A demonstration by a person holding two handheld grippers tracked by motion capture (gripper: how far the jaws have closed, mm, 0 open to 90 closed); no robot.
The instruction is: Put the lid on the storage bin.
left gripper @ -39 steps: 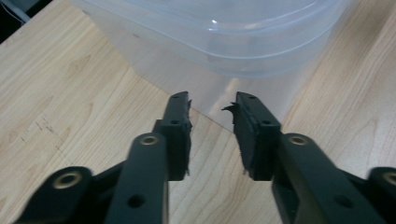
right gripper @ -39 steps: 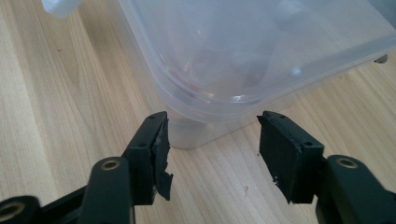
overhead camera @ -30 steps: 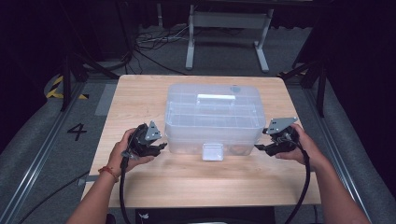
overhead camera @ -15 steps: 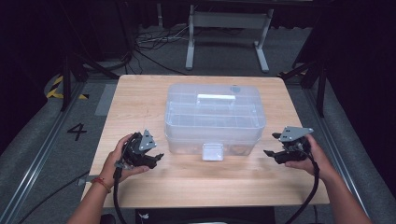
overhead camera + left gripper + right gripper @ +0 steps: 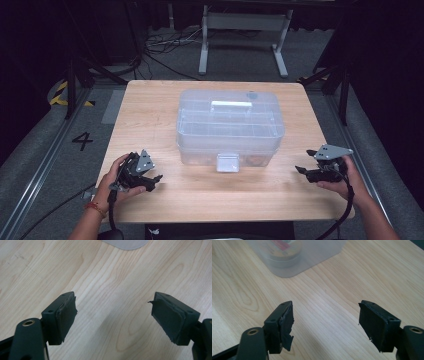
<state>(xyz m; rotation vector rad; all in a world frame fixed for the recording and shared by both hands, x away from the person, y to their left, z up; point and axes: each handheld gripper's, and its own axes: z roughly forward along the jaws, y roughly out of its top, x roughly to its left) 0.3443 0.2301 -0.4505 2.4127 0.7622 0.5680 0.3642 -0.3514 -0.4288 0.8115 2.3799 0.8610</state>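
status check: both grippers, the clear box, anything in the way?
Left gripper open, empty, jaws just opened further. Right gripper open, empty. Clear lidded box mid-table, latch down, untouched. Nothing between grippers and box.

A single readable sign is the black numeral "4" (image 5: 82, 141), marked on the grey floor (image 5: 45, 150) off the table's edge, up and to the outer side of the left gripper (image 5: 150, 181) in the high view. Ahead of the right gripper (image 5: 325, 322), a red label (image 5: 282, 244) shows through the clear plastic box (image 5: 230, 127), too blurred for its print to be read
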